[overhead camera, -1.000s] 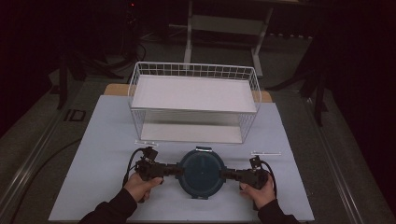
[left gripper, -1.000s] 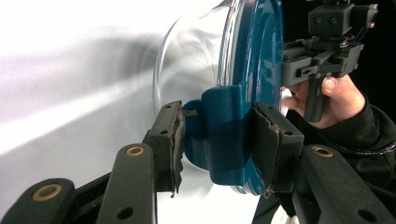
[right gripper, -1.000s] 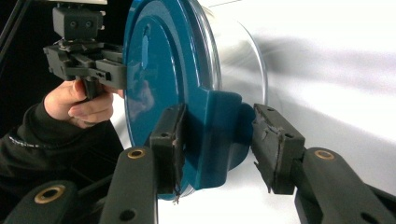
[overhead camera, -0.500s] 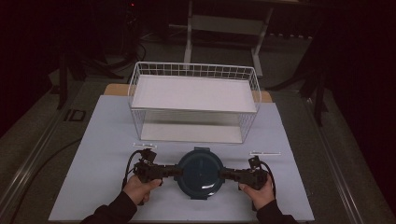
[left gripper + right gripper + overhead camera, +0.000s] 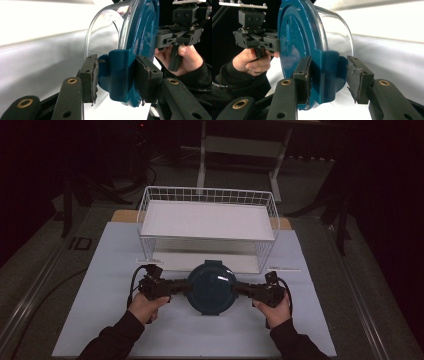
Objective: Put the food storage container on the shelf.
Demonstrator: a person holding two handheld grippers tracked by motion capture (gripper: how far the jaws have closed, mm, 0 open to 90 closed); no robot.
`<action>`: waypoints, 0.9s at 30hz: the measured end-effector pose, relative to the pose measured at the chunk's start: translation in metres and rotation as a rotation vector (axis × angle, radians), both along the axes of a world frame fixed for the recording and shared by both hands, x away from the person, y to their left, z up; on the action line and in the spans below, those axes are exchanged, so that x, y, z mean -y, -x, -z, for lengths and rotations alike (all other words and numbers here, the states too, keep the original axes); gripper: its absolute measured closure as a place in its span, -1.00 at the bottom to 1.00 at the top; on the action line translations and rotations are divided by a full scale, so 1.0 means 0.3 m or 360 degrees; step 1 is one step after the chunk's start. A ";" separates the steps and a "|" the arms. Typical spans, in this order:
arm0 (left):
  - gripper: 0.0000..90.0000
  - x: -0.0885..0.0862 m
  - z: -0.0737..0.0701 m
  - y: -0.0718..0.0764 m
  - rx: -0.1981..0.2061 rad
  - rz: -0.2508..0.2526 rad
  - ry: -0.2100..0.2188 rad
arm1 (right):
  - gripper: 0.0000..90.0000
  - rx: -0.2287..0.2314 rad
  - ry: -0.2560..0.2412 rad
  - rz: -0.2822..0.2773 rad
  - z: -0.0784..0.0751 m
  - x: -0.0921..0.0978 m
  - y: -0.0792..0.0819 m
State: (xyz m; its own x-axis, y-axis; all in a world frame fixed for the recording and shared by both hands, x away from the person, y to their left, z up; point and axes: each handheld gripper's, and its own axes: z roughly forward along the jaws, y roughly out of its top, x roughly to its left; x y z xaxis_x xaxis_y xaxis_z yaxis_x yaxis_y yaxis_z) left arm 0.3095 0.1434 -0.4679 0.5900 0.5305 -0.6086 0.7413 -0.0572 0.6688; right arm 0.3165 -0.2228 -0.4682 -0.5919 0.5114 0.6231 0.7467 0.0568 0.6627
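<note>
Container [image 5: 212, 286]: sitting on the worktop [image 5: 100, 270] near its front edge, midway between the side edges.
Wire basket [image 5: 209, 195]: standing just behind the container, toward the back edge.
Left gripper [image 5: 179, 286]: lying at the container's left side.
Right gripper [image 5: 243, 290]: lying at its right side.
</note>
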 end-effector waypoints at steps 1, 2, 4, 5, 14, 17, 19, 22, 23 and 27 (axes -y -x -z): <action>0.25 -0.002 -0.003 -0.008 0.0013 -0.0004 0.0000 | 0.26 0.0015 0.0004 -0.0001 -0.006 -0.003 -0.010; 0.25 -0.004 -0.004 -0.017 0.0028 -0.0006 0.0002 | 0.26 0.0026 0.0005 0.0002 -0.010 -0.005 -0.019; 0.25 -0.008 -0.003 -0.035 0.0046 -0.0008 -0.0001 | 0.26 0.0040 0.0010 0.0002 -0.015 -0.010 -0.038; 0.25 -0.009 0.001 -0.043 0.0042 -0.0010 -0.0004 | 0.26 0.0045 0.0007 0.0006 -0.014 -0.011 -0.048; 0.25 -0.005 0.057 -0.122 0.0031 -0.0059 -0.0006 | 0.25 0.0026 0.0018 0.0031 0.039 -0.017 -0.138; 0.25 -0.009 0.079 -0.154 0.0029 -0.0060 -0.0020 | 0.25 0.0028 0.0025 0.0048 0.061 -0.022 -0.165; 0.25 -0.008 0.093 -0.172 0.0024 -0.0071 -0.0019 | 0.25 0.0022 0.0034 0.0060 0.073 -0.025 -0.182; 0.25 -0.008 0.107 -0.195 0.0017 -0.0079 -0.0022 | 0.25 0.0011 0.0033 0.0086 0.091 -0.028 -0.202; 0.25 -0.007 0.110 -0.200 0.0011 -0.0086 -0.0017 | 0.25 0.0010 0.0036 0.0089 0.095 -0.029 -0.206; 0.24 -0.001 0.120 -0.222 0.0035 -0.0092 -0.0010 | 0.25 0.0008 0.0042 0.0114 0.105 -0.027 -0.222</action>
State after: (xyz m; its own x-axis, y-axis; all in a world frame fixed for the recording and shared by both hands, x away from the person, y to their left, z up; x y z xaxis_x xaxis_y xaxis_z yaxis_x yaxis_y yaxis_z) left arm 0.3762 0.1438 -0.5040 0.5715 0.5679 -0.5923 0.7286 -0.0191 0.6847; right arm 0.3832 -0.2145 -0.4998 -0.5561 0.5688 0.6059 0.7462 0.0207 0.6654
